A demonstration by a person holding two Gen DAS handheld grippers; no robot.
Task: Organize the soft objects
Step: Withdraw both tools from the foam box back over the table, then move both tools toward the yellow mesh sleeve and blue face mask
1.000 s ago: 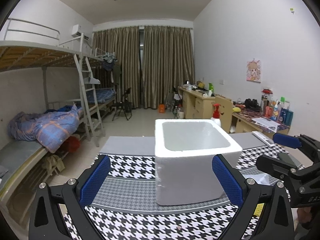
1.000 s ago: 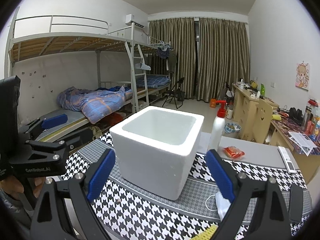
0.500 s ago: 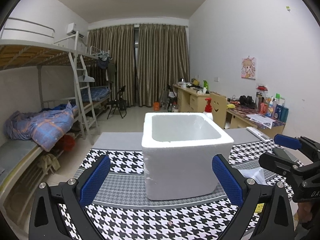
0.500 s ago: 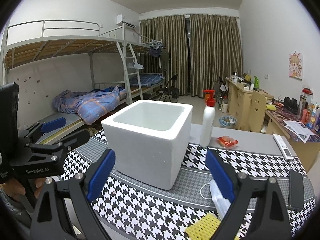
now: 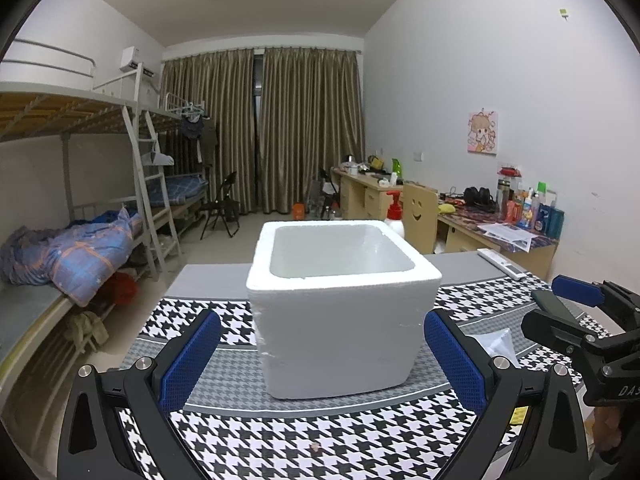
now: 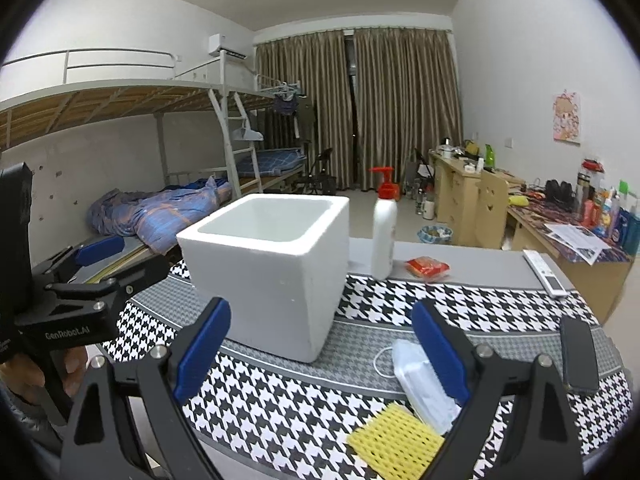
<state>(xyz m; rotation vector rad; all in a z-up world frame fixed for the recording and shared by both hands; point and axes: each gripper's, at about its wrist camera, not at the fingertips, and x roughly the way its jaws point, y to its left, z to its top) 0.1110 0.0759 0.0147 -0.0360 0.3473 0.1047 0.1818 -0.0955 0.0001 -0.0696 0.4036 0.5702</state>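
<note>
Foam box (image 6: pixel 276 264) sits open-topped mid-tabletop (image 6: pixel 472 300), likely the bin. Sponge (image 6: pixel 396 444) and plastic pack (image 6: pixel 420 384) lie near right, under the right tool (image 6: pixel 322 348), spread wide, empty. Left tool (image 5: pixel 322 354) wide, empty, facing the box.

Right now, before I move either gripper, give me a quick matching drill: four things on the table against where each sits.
Things:
1. yellow sponge
2. pump bottle
3. red packet
4. black phone

Places:
A. on the plain grey strip, right of the bottle
B. near table edge, under the right gripper
C. upright, just behind the foam box at its right corner
D. flat on the cloth's far right

Pairs: 1-B, 2-C, 3-A, 4-D
</note>
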